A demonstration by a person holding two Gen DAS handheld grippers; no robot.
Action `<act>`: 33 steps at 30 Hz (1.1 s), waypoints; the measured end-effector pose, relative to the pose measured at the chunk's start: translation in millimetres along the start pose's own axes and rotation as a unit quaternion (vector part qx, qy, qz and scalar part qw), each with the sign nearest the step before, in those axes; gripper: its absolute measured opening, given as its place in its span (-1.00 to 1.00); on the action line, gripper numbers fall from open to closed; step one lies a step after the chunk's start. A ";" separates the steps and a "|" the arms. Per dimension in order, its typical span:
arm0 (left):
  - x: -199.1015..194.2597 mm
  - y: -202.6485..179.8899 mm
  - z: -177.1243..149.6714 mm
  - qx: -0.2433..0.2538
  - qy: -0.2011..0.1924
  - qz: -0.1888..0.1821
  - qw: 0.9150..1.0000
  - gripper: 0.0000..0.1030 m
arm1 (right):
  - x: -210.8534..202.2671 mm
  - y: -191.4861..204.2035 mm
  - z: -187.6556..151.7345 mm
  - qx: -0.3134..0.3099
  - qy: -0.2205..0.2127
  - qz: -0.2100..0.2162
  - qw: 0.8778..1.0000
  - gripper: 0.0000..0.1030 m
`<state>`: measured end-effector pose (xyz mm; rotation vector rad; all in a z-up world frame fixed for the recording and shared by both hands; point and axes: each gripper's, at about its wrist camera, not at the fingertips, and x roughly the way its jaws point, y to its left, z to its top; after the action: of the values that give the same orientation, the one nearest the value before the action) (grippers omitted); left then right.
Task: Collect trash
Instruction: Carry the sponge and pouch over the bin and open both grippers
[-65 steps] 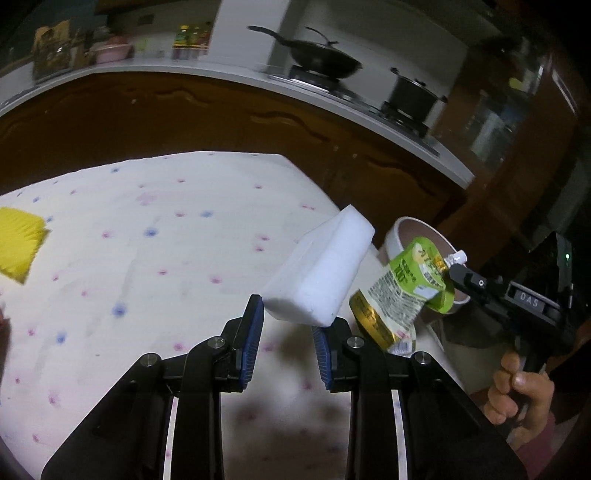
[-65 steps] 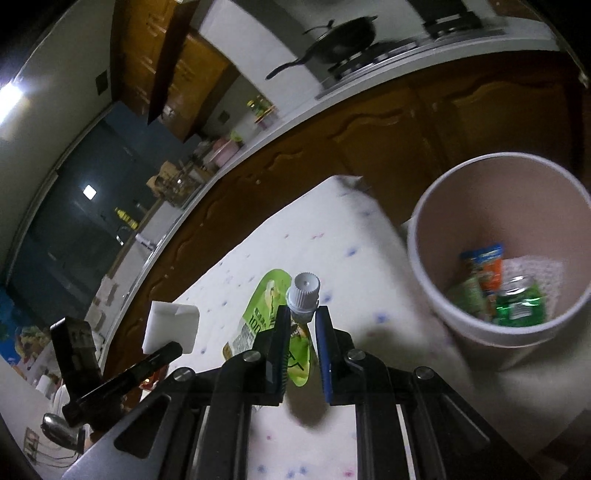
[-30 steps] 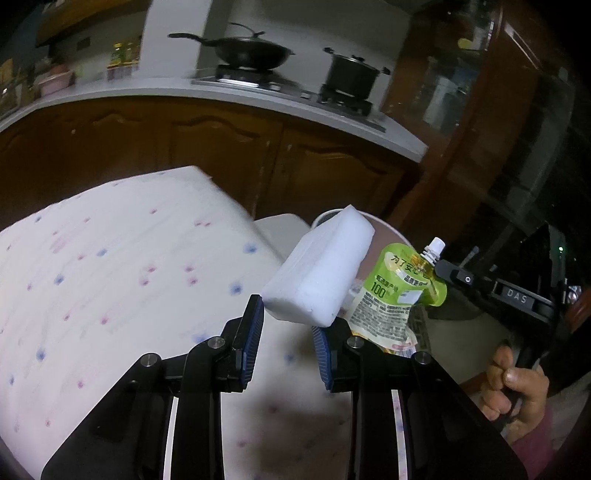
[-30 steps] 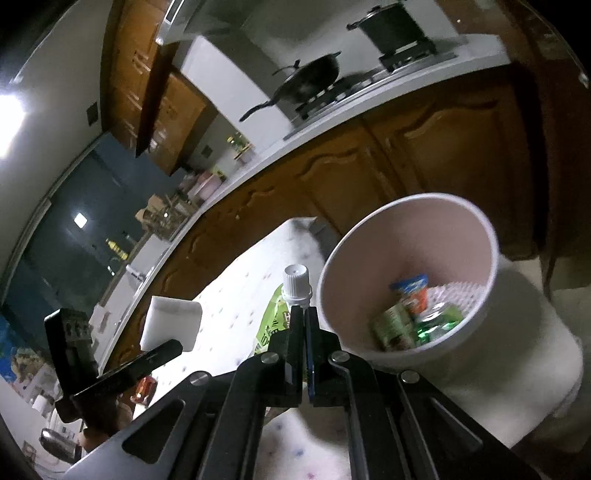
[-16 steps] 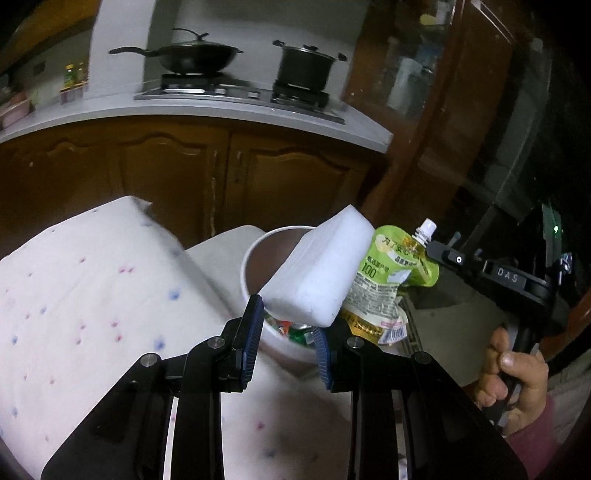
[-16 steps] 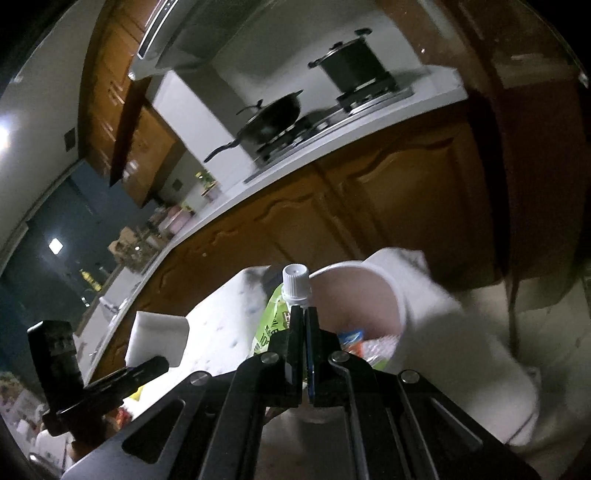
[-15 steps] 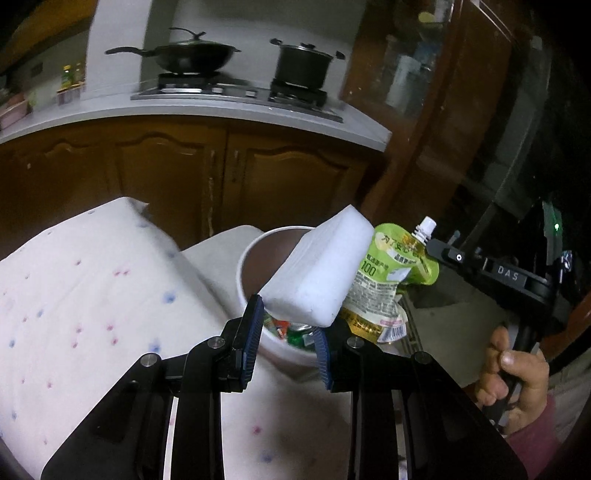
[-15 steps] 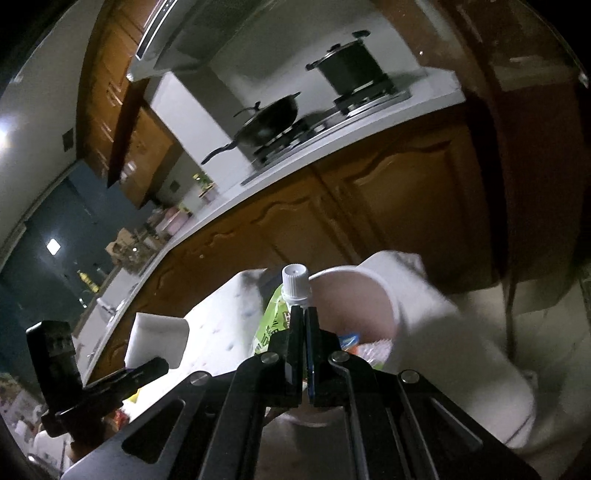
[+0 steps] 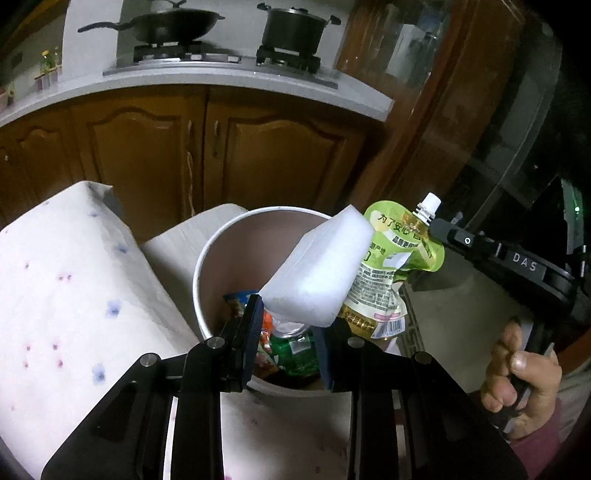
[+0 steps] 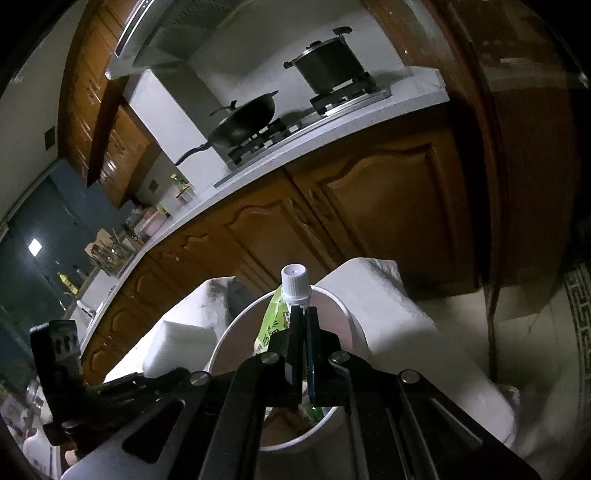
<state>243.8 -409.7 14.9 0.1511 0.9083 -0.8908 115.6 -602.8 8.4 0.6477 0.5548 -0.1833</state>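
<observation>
With wrappers and a can already in the bin [image 9: 207, 258], my left gripper [image 9: 288, 332] clamps the foam block [image 9: 321, 269] and my right gripper [image 10: 304, 325] pinches the pouch [image 9: 395, 258] above it, both unreleased.

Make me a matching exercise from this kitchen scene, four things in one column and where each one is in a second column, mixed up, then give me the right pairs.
Things:
1. white sponge
2. green drink pouch
3. green can
4. black pot

Places:
A. on the stove
B. inside the bin
C. held by the left gripper
D. held by the right gripper

Pairs: 1-C, 2-D, 3-B, 4-A
</observation>
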 end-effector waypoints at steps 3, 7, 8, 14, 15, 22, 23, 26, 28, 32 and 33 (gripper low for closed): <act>6.8 -0.1 -0.7 0.000 0.009 0.002 1.000 -0.34 | 7.1 -0.5 0.1 -0.001 0.007 0.002 1.000 -0.96; 6.5 -1.6 -4.8 0.004 0.007 0.008 1.000 0.08 | 16.3 -4.5 -2.4 0.012 0.019 0.013 1.000 -0.68; 6.4 -1.5 -5.5 0.005 0.007 0.008 1.000 0.09 | 17.4 -6.0 -3.4 0.017 0.020 0.017 1.000 -0.60; 3.8 4.3 -11.1 -0.006 0.010 0.011 1.000 0.11 | 15.4 -10.1 -8.4 0.026 0.016 0.020 0.999 -0.49; 2.5 5.5 -12.7 -0.009 0.010 0.011 1.000 0.11 | 15.3 -10.0 -8.4 0.026 0.016 0.021 0.999 -0.47; -8.7 17.3 -21.7 -0.031 0.006 0.015 0.999 0.14 | 12.7 -5.9 -14.0 0.032 0.021 0.029 0.999 -0.38; -11.9 18.7 -23.7 -0.034 0.005 0.016 0.999 0.14 | 11.8 -3.7 -15.6 0.032 0.022 0.032 0.999 -0.38; -21.2 20.8 -29.9 -0.042 0.000 0.018 0.999 0.16 | 9.6 1.3 -18.9 0.032 0.023 0.038 0.999 -0.35; -28.7 22.9 -33.6 -0.047 -0.006 0.021 0.999 0.23 | 5.9 7.2 -22.6 0.030 0.022 0.041 0.998 -0.21; -51.3 28.0 -47.4 -0.062 -0.024 0.032 0.997 0.33 | -4.4 21.3 -31.0 0.023 0.015 0.046 0.999 -0.02; -55.5 29.1 -49.7 -0.065 -0.028 0.033 0.997 0.36 | -8.1 25.4 -34.2 0.021 0.012 0.048 0.999 0.07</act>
<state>217.7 -334.1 17.5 0.0445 0.9013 -0.7686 102.4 -561.8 3.5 0.7172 0.5426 -0.0976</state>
